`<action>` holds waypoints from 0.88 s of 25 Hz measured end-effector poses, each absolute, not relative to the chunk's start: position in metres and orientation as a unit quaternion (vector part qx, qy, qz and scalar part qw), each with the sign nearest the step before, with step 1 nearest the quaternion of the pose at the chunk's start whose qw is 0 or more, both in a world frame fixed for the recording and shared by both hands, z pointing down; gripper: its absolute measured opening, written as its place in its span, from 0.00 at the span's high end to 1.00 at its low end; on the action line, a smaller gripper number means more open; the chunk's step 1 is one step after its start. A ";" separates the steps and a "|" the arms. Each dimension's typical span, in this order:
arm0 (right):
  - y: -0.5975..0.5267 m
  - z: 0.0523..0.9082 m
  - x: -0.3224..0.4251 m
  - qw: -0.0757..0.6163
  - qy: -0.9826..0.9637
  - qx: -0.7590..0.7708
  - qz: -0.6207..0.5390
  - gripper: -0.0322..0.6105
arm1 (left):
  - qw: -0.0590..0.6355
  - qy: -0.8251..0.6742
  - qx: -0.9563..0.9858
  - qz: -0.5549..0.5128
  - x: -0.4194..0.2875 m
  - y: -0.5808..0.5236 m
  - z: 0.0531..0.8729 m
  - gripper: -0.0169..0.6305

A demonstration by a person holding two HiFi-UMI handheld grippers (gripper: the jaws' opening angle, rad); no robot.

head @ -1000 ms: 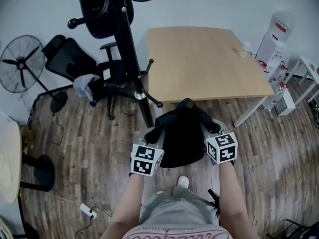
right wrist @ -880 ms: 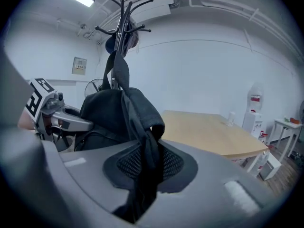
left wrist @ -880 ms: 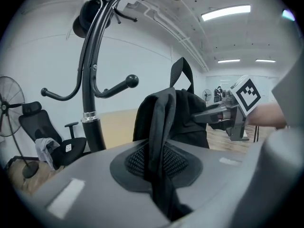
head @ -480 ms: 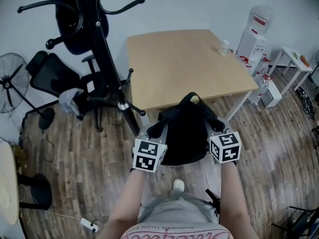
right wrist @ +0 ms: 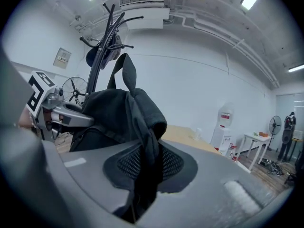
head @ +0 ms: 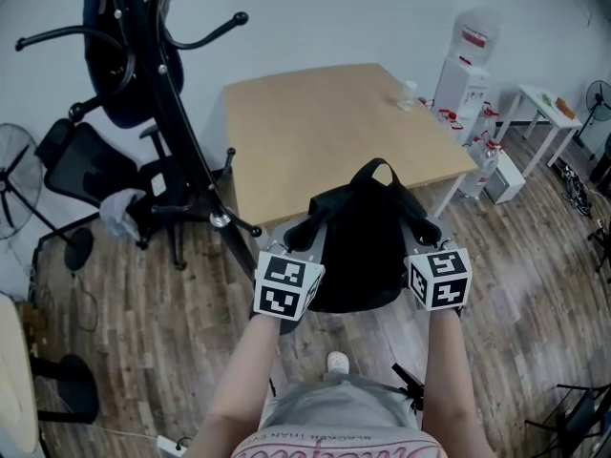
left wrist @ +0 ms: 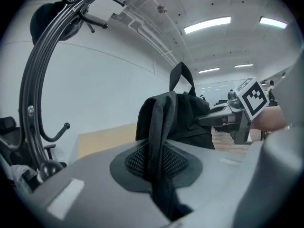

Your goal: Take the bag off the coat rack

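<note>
The black bag hangs in the air between my two grippers, off the black coat rack and over the near edge of the wooden table. My left gripper is shut on the bag's left strap, which runs down between its jaws. My right gripper is shut on the right strap in the same way. The bag's top loop stands up. In the left gripper view the coat rack rises at the left. In the right gripper view the coat rack stands behind the bag.
Another dark item hangs high on the rack. A black office chair and a fan stand at the left. A water dispenser and a small white table are at the right. The floor is wood planks.
Both grippers have carried the bag away from the rack and toward the table. The rack now lies further left in the head view, and the bag overlaps the table's near edge.
</note>
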State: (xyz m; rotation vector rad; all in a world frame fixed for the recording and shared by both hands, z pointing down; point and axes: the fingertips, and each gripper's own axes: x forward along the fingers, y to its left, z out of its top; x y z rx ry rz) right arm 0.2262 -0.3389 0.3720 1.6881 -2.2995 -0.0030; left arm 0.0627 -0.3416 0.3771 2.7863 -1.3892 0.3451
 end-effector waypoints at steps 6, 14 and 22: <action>-0.338 0.341 0.236 0.132 -0.788 0.602 -0.022 0.86 | -0.021 -0.444 0.891 0.092 0.072 -0.352 0.343 0.88; -0.336 0.304 0.244 0.111 -0.780 0.615 -0.046 0.86 | -0.053 -0.439 0.894 0.068 0.080 -0.359 0.301 0.88; -0.333 0.272 0.246 0.095 -0.773 0.623 -0.075 0.86 | -0.076 -0.437 0.895 0.048 0.083 -0.360 0.270 0.88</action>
